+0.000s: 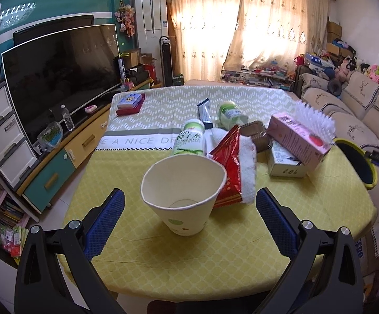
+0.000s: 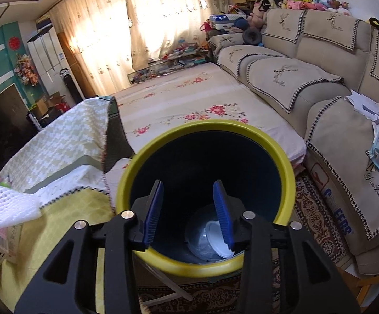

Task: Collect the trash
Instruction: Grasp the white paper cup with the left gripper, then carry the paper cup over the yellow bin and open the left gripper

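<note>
A white paper cup [image 1: 184,196] stands upright on the yellow tablecloth [image 1: 294,209], between the blue pads of my left gripper [image 1: 189,193]. That gripper is open and its pads are clear of the cup on both sides. Behind the cup lie a red snack wrapper [image 1: 228,167], a white towel [image 1: 248,172], a green-labelled bottle [image 1: 190,141] and a pink carton [image 1: 299,137]. My right gripper [image 2: 188,185] hangs open over the yellow-rimmed bin [image 2: 288,172] with nothing between its fingers. A clear plastic container with a white lid [image 2: 213,238] lies at the bin's bottom.
A second bottle [image 1: 228,113], a dark wrapper [image 1: 205,110], a white box [image 1: 286,164] and white foam netting [image 1: 315,120] crowd the table's middle. The bin [image 1: 356,162] stands off the table's right edge. A TV cabinet [image 1: 58,162] is left, a sofa [image 2: 320,83] right.
</note>
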`<state>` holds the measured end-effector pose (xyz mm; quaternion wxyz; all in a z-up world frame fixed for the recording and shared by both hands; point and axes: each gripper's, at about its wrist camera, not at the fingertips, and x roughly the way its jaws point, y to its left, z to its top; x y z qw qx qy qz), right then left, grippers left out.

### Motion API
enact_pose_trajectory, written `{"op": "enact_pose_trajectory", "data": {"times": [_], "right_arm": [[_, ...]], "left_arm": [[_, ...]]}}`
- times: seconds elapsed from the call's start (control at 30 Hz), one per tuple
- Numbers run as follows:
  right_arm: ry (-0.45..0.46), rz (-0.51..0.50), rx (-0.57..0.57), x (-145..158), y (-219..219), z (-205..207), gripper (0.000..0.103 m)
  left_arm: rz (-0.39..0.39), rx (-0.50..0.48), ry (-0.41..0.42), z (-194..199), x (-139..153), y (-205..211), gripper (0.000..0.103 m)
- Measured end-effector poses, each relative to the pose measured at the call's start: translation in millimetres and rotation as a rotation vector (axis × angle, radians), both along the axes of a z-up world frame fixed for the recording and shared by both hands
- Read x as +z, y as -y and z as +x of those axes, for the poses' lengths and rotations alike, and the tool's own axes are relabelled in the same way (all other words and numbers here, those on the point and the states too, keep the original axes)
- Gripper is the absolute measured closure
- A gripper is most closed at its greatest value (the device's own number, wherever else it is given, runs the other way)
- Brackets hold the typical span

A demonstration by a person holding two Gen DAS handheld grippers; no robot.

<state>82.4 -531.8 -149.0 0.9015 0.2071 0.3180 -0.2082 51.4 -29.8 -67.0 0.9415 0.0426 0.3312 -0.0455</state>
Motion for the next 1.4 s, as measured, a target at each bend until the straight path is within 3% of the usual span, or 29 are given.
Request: {"op": "enact_pose_trajectory", "data": {"times": [0.2, 0.57, 0.67, 0.7, 0.73, 1.03, 1.23, 1.4], "right_arm": [[0.046, -0.021, 0.061, 19.1, -23.4, -10.3, 0.060], [0.065, -0.040, 0.103, 34.1, -40.9, -13.8, 0.059], [0.063, -0.035, 0.102, 32.3, -39.4, -14.0, 0.059], [0.062, -0.033, 0.103, 31.8, -39.0, -14.0, 0.059], [0.061, -0.031, 0.104, 31.5, -38.4, -13.8, 0.059], [0.075, -0.025, 0.098, 33.9, -34.5, -16.5, 0.059], [0.102, -0.048, 0.087, 43.4, -34.5, -26.4, 0.055], [0.122, -0.079, 0.054, 53.6, -28.1, -38.6, 0.055]], "left_arm": [[0.035, 0.039, -0.020, 22.4, -20.3, -1.1, 0.004], [-0.013, 0.103, -0.054, 48.9, -39.6, -8.7, 0.005], [-0.024, 0.099, -0.046, 47.4, -38.5, -8.8, 0.019], [-0.031, 0.098, -0.044, 47.7, -38.3, -9.1, 0.031], [-0.037, 0.096, -0.045, 47.3, -38.2, -9.6, 0.034], [-0.020, 0.093, -0.016, 32.4, -20.3, -14.9, 0.038], [-0.019, -0.017, 0.058, 7.9, 18.0, 10.6, 0.038], [-0.067, -0.215, 0.077, 6.8, 42.0, 65.9, 0.037]]}}
